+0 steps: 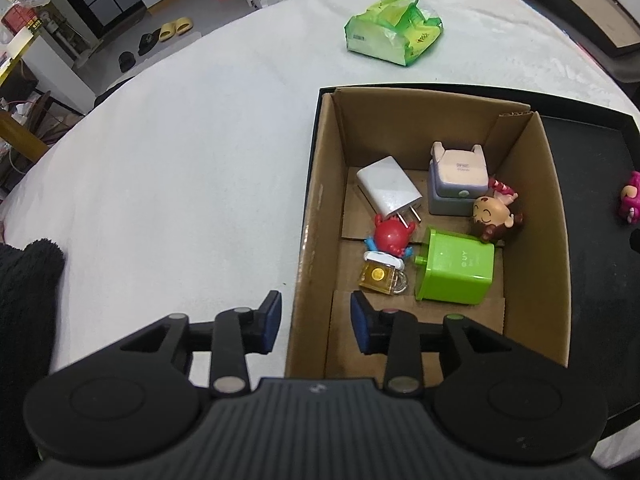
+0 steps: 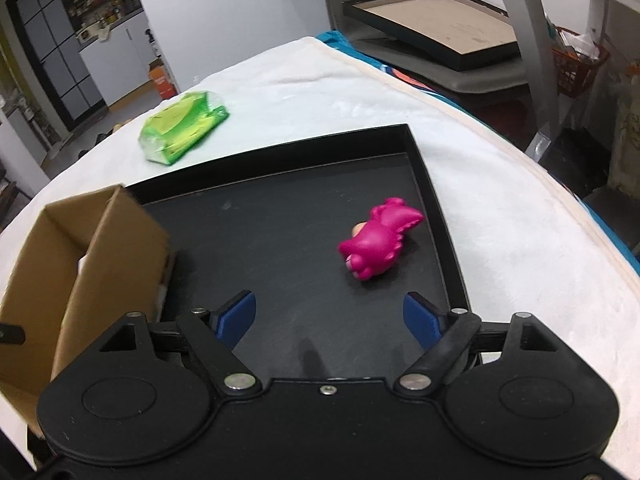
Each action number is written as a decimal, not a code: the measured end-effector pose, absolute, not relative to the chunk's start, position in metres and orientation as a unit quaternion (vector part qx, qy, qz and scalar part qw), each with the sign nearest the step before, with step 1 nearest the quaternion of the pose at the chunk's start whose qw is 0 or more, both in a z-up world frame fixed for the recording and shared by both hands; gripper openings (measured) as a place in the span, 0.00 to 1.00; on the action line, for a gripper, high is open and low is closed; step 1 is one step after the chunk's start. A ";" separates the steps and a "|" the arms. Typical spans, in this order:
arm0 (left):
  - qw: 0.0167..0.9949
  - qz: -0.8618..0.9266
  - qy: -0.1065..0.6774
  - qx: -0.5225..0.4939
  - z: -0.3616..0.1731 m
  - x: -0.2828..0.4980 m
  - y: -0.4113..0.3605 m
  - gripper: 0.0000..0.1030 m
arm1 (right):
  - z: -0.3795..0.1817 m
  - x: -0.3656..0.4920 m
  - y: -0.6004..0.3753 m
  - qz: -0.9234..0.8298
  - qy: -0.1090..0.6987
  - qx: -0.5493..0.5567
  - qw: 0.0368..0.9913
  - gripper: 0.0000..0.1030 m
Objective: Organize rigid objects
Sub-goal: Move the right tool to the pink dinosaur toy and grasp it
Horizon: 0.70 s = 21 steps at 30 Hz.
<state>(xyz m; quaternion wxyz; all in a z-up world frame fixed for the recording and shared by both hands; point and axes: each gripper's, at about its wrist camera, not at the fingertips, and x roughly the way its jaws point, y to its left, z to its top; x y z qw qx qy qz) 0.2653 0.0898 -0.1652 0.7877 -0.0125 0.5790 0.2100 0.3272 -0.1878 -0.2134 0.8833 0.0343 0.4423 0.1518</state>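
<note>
A cardboard box (image 1: 520,184) stands on a black tray (image 1: 592,184) and holds a white charger (image 1: 388,192), a grey-and-pink gadget (image 1: 458,184), a smiling doll (image 1: 494,216), a red toy (image 1: 390,236), a green bin-shaped box (image 1: 456,266) and a brass padlock (image 1: 380,276). My left gripper (image 1: 316,324) is open and empty, straddling the box's near left wall. A pink toy (image 2: 380,244) lies on the tray (image 2: 280,216) and also shows in the left wrist view (image 1: 632,196). My right gripper (image 2: 330,320) is open and empty, just short of the pink toy. The box (image 2: 116,240) is at its left.
A green plastic packet (image 1: 394,28) lies on the white cloth-covered table (image 1: 180,160) beyond the box; it also shows in the right wrist view (image 2: 182,126). A black fuzzy item (image 1: 28,280) sits at the left edge. A framed board (image 2: 436,28) lies off the table's far right.
</note>
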 end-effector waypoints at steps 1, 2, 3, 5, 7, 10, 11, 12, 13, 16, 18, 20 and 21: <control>0.787 0.211 0.580 -0.010 -0.166 0.267 0.088 0.38 | -0.216 0.331 -0.189 0.152 0.446 0.038 0.882 0.78; 0.785 0.212 0.582 -0.008 -0.166 0.269 0.087 0.39 | -0.218 0.335 -0.190 0.151 0.448 0.039 0.880 0.78; 0.784 0.212 0.583 -0.006 -0.167 0.271 0.085 0.40 | -0.220 0.339 -0.191 0.149 0.449 0.039 0.880 0.78; 0.783 0.213 0.584 -0.002 -0.169 0.275 0.082 0.42 | -0.223 0.346 -0.192 0.149 0.452 0.043 0.878 0.79; 0.781 0.215 0.587 0.005 -0.170 0.279 0.078 0.44 | -0.227 0.353 -0.194 0.150 0.457 0.049 0.876 0.80; 0.779 0.218 0.588 0.014 -0.171 0.284 0.073 0.47 | -0.232 0.362 -0.194 0.149 0.462 0.054 0.873 0.80; 0.778 0.219 0.589 0.017 -0.172 0.285 0.072 0.48 | -0.234 0.365 -0.194 0.149 0.463 0.055 0.872 0.80; 0.777 0.220 0.590 0.018 -0.172 0.286 0.071 0.48 | -0.235 0.368 -0.193 0.147 0.463 0.056 0.872 0.80; 0.777 0.221 0.590 0.017 -0.172 0.287 0.071 0.49 | -0.236 0.371 -0.193 0.145 0.464 0.058 0.872 0.80; 0.773 0.225 0.593 0.018 -0.171 0.288 0.070 0.49 | -0.240 0.380 -0.193 0.140 0.468 0.064 0.870 0.80; 0.771 0.227 0.595 0.020 -0.171 0.289 0.068 0.50 | -0.243 0.385 -0.192 0.133 0.471 0.066 0.870 0.79; 0.770 0.228 0.595 0.021 -0.171 0.290 0.068 0.50 | -0.244 0.389 -0.191 0.129 0.468 0.063 0.872 0.80; 0.770 0.228 0.596 0.021 -0.170 0.290 0.068 0.50 | -0.244 0.390 -0.190 0.128 0.466 0.060 0.874 0.79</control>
